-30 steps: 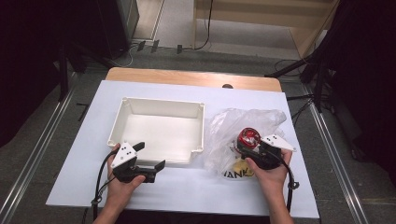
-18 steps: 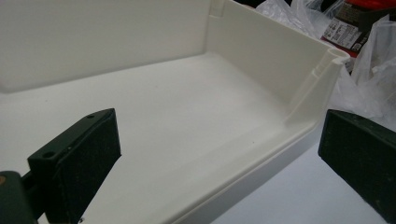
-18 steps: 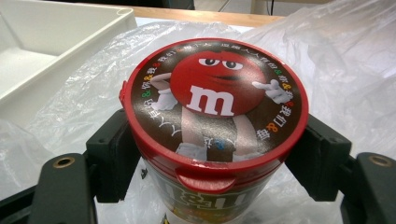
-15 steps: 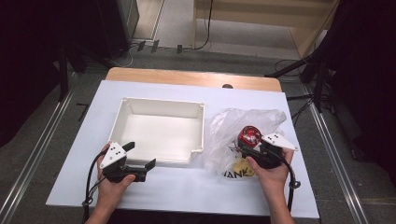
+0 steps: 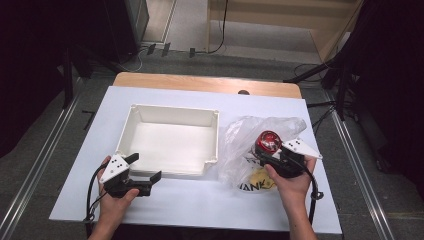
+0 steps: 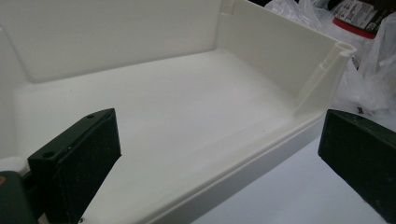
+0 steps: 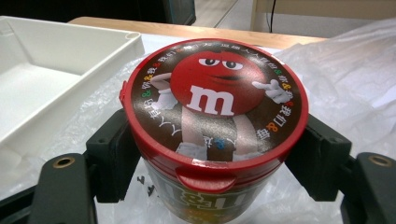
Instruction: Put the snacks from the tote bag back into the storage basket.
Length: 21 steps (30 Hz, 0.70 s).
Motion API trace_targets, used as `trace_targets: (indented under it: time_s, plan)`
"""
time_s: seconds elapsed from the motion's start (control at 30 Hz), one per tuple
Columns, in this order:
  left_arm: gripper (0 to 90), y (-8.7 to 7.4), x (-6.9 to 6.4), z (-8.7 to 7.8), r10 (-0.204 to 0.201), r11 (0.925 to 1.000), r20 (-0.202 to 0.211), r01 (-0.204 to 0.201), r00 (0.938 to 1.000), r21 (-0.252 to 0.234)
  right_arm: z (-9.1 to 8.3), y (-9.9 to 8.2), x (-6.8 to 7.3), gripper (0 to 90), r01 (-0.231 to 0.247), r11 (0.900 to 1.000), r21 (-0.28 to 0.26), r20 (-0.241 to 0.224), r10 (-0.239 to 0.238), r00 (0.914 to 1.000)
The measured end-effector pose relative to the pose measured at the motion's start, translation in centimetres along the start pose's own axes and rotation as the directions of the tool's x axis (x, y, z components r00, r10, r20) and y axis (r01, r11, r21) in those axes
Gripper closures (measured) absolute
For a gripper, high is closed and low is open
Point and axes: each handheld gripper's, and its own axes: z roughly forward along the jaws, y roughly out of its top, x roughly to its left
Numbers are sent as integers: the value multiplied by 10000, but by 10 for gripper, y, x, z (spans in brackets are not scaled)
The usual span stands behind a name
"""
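At the lower right of the high view, the right gripper clamps its two black jaws on either side of the round red-lidded brown candy tub above the crumpled clear plastic bag, while the left gripper, jaws apart and empty, sits at the near edge of the white rectangular plastic tray.

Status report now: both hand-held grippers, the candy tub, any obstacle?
Right hand-held gripper shut on candy tub, above plastic bag. Left hand-held gripper open at white tray. No obstacle.
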Motion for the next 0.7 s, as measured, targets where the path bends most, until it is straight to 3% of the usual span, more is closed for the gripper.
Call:
trace_targets:
  time_s: [0.3, 0.7]
  plan:
    - [0, -2, 4, -2, -48, 10000, -121, 48, 9999, -14, 1, 11, 6, 260, 89, 9998, -159, -119, -91, 9999]
    - [0, -4, 3, 1, 82, 9998, -120, -80, 9999, 165, 11, 24, 30, 260, 397, 9989, -229, -603, -410, 9973]
